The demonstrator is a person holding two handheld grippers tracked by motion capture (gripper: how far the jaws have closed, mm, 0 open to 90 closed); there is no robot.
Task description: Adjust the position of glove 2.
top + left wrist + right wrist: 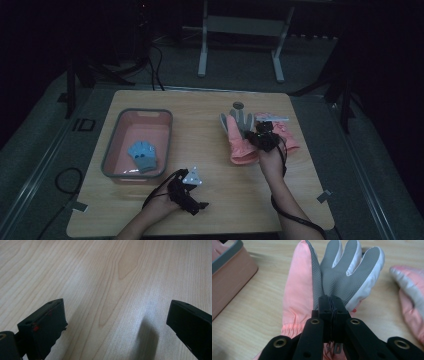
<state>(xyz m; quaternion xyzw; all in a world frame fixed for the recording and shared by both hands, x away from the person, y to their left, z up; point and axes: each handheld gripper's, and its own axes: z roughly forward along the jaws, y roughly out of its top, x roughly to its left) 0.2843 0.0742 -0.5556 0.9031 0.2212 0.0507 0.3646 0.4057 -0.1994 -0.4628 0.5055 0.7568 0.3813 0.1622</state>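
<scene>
A pink glove (241,145) with a grey palm (339,277) lies right of the table's middle, fingers pointing away from me. My right gripper (256,134) (329,299) is over its palm, jaws pressed together and pinching the grey palm fabric. A second pink glove (289,136) (409,292) lies just to its right. My left gripper (199,204) (116,325) rests low over bare wood near the front edge, its jaws wide apart with nothing between them.
A pink basket with a grey rim (139,112) (227,272) stands at the left, with a small blue glove (144,156) inside. A round grey grommet (238,105) sits in the tabletop behind the gloves. A table frame (240,30) stands beyond on the floor.
</scene>
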